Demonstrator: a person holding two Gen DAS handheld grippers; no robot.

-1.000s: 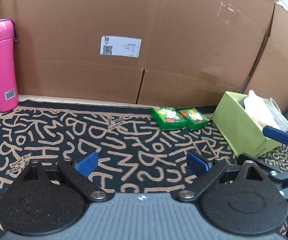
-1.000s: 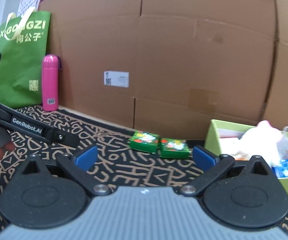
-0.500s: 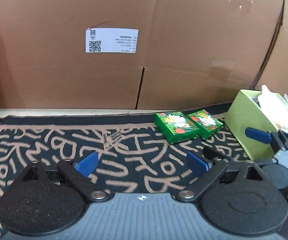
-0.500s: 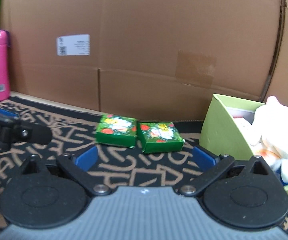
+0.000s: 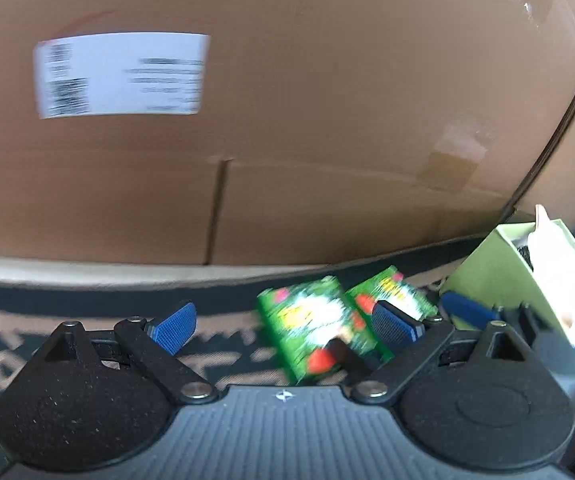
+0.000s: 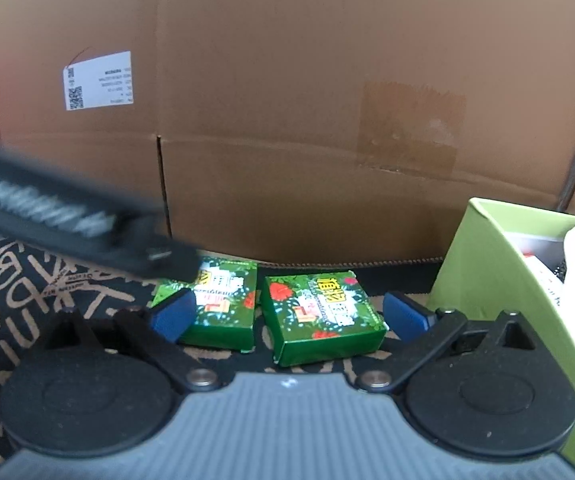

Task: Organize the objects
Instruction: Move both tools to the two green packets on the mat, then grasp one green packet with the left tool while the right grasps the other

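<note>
A tall cardboard wall with a white shipping label is closing off the back of the workspace, and a black cloth with tan lettering is covering the surface under you. Two green packets are lying flat on that cloth, side by side and nearly touching, close against the foot of the cardboard: the left green packet and the right green packet. A light green box is sitting just to their right, already holding something white and soft plus other items too hidden to name; judging by that, it is serving as the collecting bin, and the packets are probably the next things bound for it. You are holding the right gripper low, fingers spread wide with nothing between them, and the right green packet is lying squarely in the gap, so this looks like a line-up for a grasp. You are carrying the left gripper spread and empty too, and in its blurred view the left packet sits between its blue pads. Part of its dark body is crossing the right wrist view above the left green packet. Both tools are crowding the same small spot, so watch that the fingers do not knock each other or nudge the packets into the box wall.
</note>
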